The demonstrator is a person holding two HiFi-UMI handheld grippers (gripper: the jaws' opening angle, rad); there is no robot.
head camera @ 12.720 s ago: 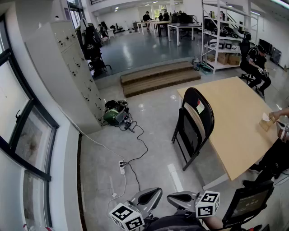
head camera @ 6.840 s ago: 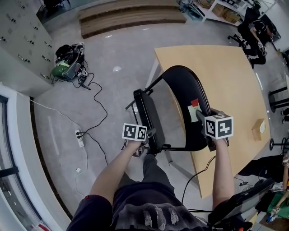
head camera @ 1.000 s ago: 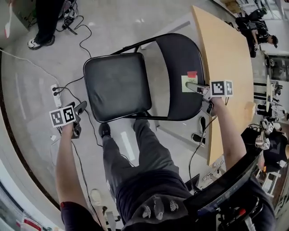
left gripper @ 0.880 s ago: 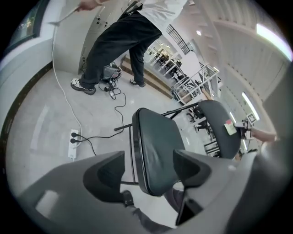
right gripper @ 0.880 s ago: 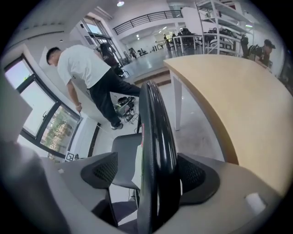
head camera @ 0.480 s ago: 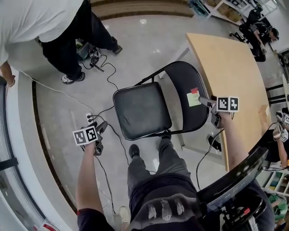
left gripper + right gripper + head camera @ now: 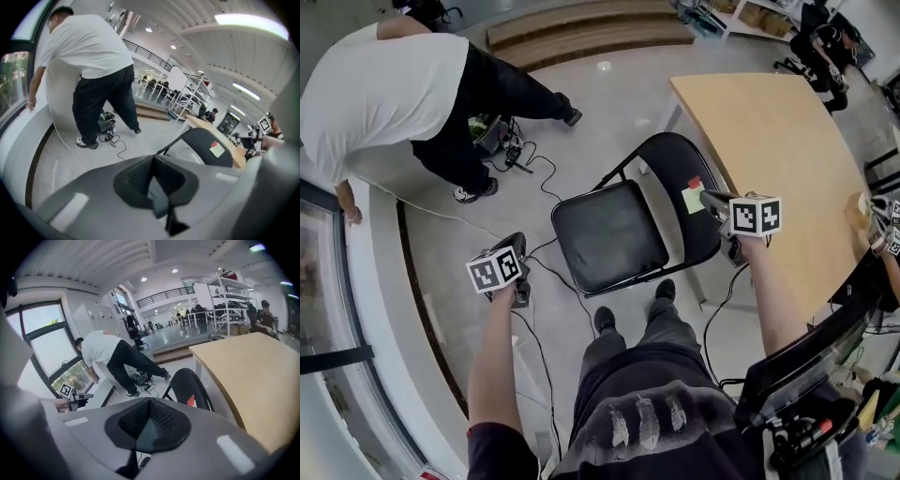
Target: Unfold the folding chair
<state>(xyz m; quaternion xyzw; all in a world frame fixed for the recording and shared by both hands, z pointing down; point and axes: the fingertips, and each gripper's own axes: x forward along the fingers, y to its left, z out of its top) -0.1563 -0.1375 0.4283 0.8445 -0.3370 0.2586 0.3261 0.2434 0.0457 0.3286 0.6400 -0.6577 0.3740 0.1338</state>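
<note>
1. Far left, a bystander (image 7: pixel 384 94) in a white shirt bends by the window; a second ago only their legs showed at the top of the head view, so that view has since drawn up and back.
2. The left tongs (image 7: pixel 515 241) are closed on nothing. A second ago they stood apart, low beside the seat's left edge; now they hang raised over a floor cable (image 7: pixel 534 309), apart from the chair.
3. The chair (image 7: pixel 609 234) stands open on the floor between the two tongs, just beside the surface; its seat lies flat and its back is up. Some seconds ago it was still folded thin with both tongs on it.
4. The right tongs (image 7: pixel 707 196) are also closed and empty. A second ago they stood apart at the back's rim, by the note (image 7: pixel 693 199). In the head view they still overlap that rim, but the right gripper view shows the chair ahead and below, with nothing between the jaws.
5. The surface (image 7: pixel 769 122) at right has not shifted.
6. With both tongs off and lifted, the chair stays open by itself; the unfolding looks finished.
</note>
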